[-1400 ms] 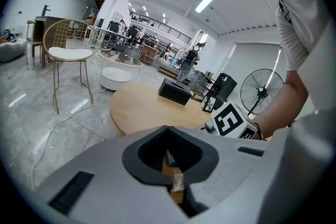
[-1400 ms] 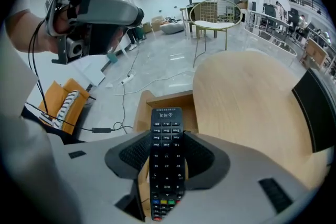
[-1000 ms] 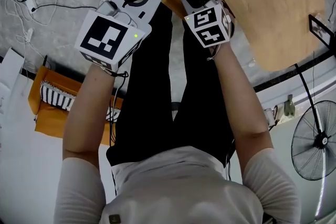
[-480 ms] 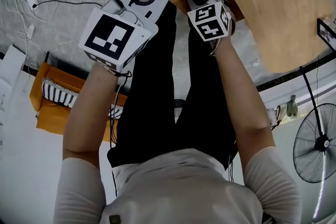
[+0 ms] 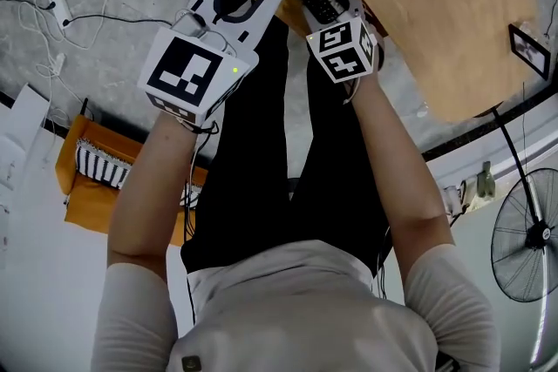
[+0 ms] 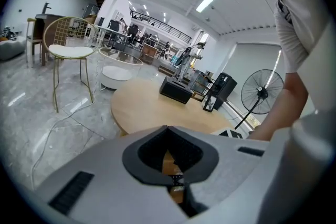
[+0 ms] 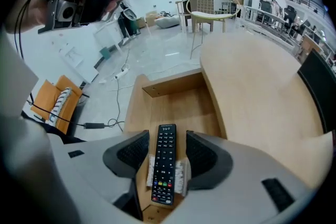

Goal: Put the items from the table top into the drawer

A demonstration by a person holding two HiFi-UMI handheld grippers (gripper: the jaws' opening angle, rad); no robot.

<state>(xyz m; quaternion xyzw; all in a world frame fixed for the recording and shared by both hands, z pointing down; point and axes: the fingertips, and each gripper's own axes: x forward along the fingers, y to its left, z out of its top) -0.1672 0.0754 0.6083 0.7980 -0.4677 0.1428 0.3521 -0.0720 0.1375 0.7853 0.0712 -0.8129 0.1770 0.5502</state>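
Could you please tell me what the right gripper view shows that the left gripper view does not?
Only the right gripper view shows the black remote between the jaws of the right gripper, which have just been opening and appear clear of it, over the open wooden drawer. Only the left gripper view shows the left gripper, jaws together on nothing, and the standing fan. Both share the round wooden table, the wire chair with a white seat, and the person.
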